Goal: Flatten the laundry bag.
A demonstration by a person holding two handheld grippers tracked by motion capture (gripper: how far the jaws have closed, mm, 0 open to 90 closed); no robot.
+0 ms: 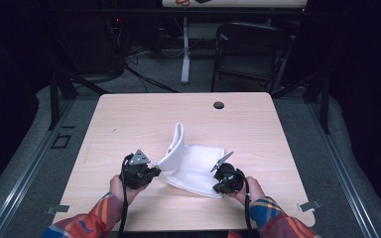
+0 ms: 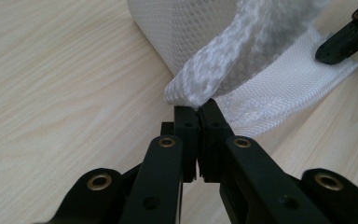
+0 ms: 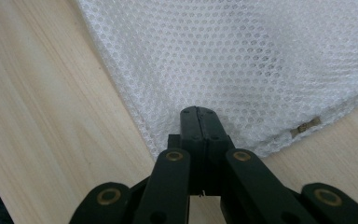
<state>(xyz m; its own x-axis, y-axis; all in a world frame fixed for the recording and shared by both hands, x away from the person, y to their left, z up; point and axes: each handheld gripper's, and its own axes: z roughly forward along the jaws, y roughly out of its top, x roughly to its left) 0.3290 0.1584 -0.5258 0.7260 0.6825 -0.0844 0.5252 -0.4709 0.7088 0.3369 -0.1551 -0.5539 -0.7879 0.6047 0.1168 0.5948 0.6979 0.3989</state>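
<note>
A white mesh cloth (image 1: 193,168) lies on the wooden table (image 1: 129,124), its left side pulled up into a standing flap (image 1: 178,136). My left gripper (image 1: 158,171) sits at the cloth's left edge, shut on the thick hem (image 2: 200,79), which bunches out of the jaw tips (image 2: 198,109). At the cloth's near right corner my right gripper (image 1: 217,188) is shut, its tips (image 3: 198,112) lying over the mesh (image 3: 237,60) just inside the edge. The left gripper view also shows the right gripper (image 2: 338,44) resting on the far hem.
A small dark round hole cover (image 1: 219,105) sits near the table's far edge. Beyond the table stand a black folding chair (image 1: 248,54) and a white table leg (image 1: 185,49). Bare wood surrounds the cloth on all sides.
</note>
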